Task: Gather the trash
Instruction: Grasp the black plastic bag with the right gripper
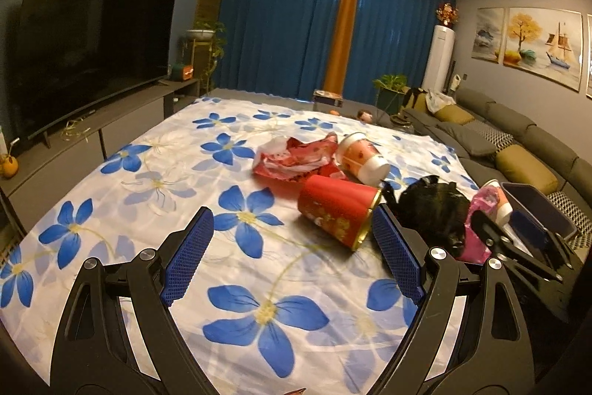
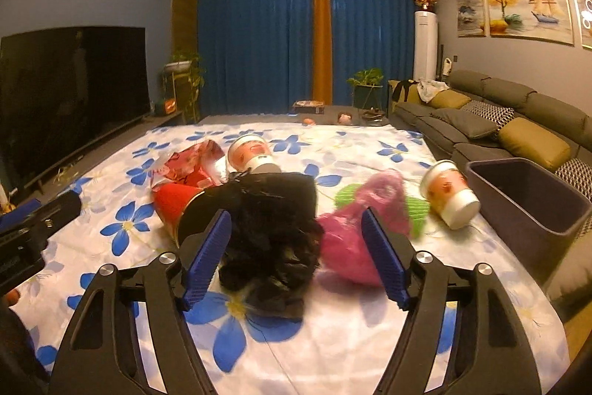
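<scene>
Right, count on the flowered cloth [image 2: 333, 339] covering the bench: two paper cups, one red tin, one red wrapper, one black bag, one pink bag, one green item, one bin. Cup one [image 2: 251, 154] lies on its side at the back, just behind the black bag [image 2: 273, 232]; cup two [image 2: 449, 193] lies on its side near the bin [image 2: 525, 210] at the right edge. Red tin [image 1: 338, 210] is tipped over, gold rim toward the black bag, touching or nearly so. Red wrapper [image 1: 292, 160] is crumpled behind the tin, beside cup one. Pink bag [image 2: 351, 239] sits just right of the black bag, with the green item [image 2: 414, 213] partly under it; blurred, can't tell what it is. Left gripper [image 1: 292, 258]: jaws released, wide, nothing between the pads, only cloth; the tin is just beyond the right pad. Right gripper [image 2: 296, 254]: jaws released, straddling the near part of the black bag, pads not pressing it; the right pad overlaps the pink bag. All the trash is on the cloth, and the part of the bin's inside that shows holds none.
</scene>
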Demonstrator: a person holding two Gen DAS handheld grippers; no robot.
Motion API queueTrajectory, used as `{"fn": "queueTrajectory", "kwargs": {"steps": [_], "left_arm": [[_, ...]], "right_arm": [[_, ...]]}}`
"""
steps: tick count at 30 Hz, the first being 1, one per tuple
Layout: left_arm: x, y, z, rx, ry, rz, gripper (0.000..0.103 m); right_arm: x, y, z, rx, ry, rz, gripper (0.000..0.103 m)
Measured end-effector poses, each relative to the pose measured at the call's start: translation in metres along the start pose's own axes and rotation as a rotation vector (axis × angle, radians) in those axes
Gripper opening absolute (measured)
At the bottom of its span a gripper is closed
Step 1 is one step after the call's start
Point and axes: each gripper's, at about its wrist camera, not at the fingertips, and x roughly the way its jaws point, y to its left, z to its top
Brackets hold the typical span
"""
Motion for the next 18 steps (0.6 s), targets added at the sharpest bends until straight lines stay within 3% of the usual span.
{"fn": "queueTrajectory", "kwargs": {"steps": [6,14,18], "left_arm": [[0.005,0.009,0.002,-0.011,0.004,0.001,0.086],[0.013,0.003,0.001,0.015,0.015,-0.034,0.086],[0.016,-0.004,-0.001,0.030,0.017,-0.061,0.086]], "right_arm": [[0.026,0.010,0.005,-0.007,0.039,0.011,0.059],[0.044,0.016,0.002,-0.025,0.083,0.027,0.007],[0.030,0.011,0.001,-0.017,0.048,0.027,0.002]]}}
